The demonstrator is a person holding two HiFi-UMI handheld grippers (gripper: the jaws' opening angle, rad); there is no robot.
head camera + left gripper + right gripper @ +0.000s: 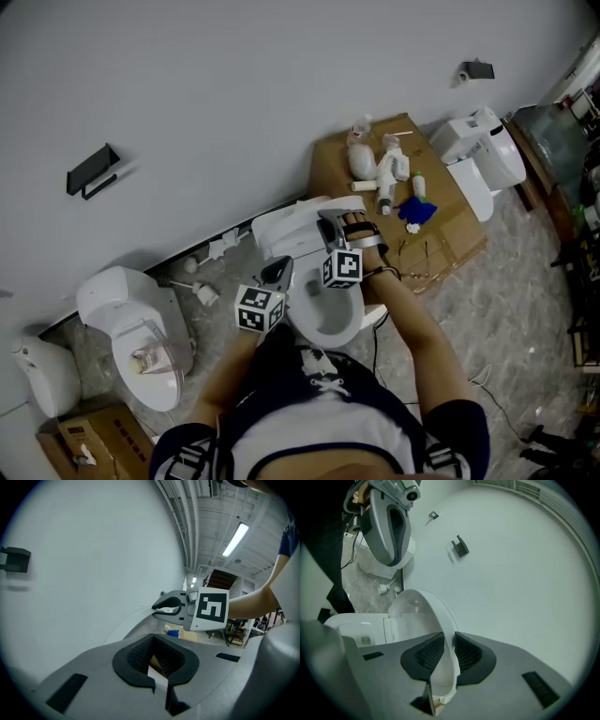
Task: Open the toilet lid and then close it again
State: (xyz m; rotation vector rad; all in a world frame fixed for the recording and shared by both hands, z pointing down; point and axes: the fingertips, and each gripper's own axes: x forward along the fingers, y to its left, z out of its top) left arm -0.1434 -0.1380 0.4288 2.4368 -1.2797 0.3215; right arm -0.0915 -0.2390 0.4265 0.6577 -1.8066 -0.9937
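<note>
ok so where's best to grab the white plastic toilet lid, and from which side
Take the white plastic toilet lid by its thin curved rim, edge-on from the front, one jaw on each face. It stands raised, so the rim is exposed, and the right hand-held gripper pinches it that way.

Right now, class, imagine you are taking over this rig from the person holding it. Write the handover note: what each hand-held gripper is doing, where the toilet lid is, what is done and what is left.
Left hand-held gripper: shut and empty, held near the rim of the bowl.
Right hand-held gripper: shut on the edge of the toilet lid.
Lid: raised off the bowl, standing close to upright.
Done: the lid is lifted open.
Left: I cannot tell whether it is fully back. After that, lower it onto the bowl and let go.
</note>
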